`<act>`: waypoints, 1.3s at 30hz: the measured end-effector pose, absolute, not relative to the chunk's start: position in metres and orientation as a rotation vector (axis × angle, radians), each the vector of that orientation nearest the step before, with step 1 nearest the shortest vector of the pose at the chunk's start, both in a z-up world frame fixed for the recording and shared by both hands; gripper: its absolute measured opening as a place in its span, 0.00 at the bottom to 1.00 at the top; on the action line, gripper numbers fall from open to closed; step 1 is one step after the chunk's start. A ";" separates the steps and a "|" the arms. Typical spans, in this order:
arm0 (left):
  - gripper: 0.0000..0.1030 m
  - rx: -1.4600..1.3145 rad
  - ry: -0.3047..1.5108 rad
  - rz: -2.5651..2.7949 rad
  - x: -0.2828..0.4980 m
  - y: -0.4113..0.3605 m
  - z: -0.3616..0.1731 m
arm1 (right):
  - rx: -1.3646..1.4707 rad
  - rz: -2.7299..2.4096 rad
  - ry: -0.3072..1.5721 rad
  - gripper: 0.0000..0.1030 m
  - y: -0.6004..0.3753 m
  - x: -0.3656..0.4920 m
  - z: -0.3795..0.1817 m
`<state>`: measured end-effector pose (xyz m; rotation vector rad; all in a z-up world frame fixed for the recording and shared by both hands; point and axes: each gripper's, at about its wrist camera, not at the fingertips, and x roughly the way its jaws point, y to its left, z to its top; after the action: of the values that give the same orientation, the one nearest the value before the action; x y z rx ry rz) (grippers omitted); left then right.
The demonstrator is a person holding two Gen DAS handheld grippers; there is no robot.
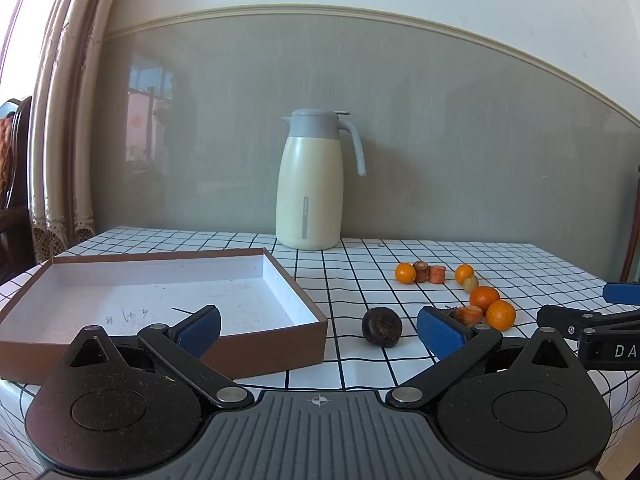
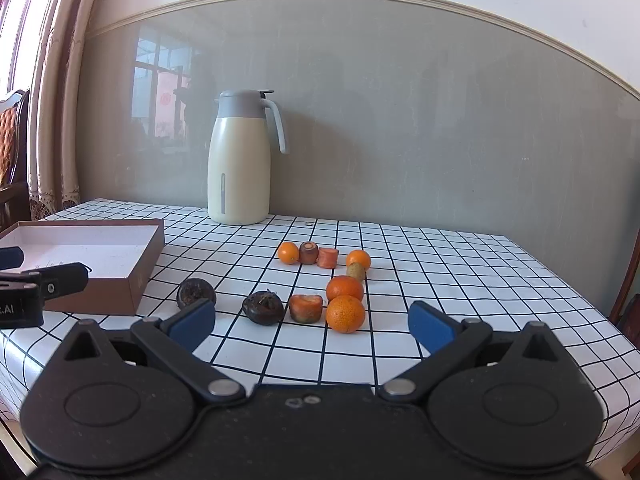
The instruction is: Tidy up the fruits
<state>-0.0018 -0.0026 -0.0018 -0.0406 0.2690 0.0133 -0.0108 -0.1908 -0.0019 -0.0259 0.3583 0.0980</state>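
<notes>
Home dining rm, checked tablecloth point(image 2: 440, 256), thermos jug point(image 2: 240, 160), lace curtain point(image 1: 52, 120) by window, wood chair point(image 2: 12, 152)

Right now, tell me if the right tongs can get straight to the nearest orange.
Probably yes. The right tongs are open, and the nearest orange lies just ahead between the fingers, with bare cloth in front. A carrot piece sits close on its left.

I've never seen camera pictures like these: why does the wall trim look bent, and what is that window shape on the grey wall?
Left wrist view: fisheye lens bows the wall trim and warps the tablecloth grid. Right wrist view: the glossy grey wall panel mirrors a bright window left of the thermos jug; soft shadows fall behind it.
</notes>
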 end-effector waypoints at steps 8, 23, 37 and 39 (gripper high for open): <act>1.00 -0.038 0.270 0.015 -0.001 -0.003 -0.001 | -0.027 0.099 0.360 0.94 -0.190 -0.010 -0.002; 1.00 -0.035 0.273 0.015 -0.001 -0.005 -0.001 | -0.028 0.098 0.360 0.94 -0.190 -0.010 -0.003; 1.00 -0.041 0.276 0.017 0.000 -0.006 -0.001 | -0.029 0.099 0.362 0.94 -0.190 -0.010 -0.003; 1.00 -0.046 0.281 0.016 0.001 -0.006 -0.001 | -0.029 0.105 0.362 0.94 -0.190 -0.010 -0.003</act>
<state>0.0011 -0.0058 -0.0012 -0.0460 0.2807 0.0164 -0.0096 -0.1899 -0.0034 -0.0288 0.3618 0.1051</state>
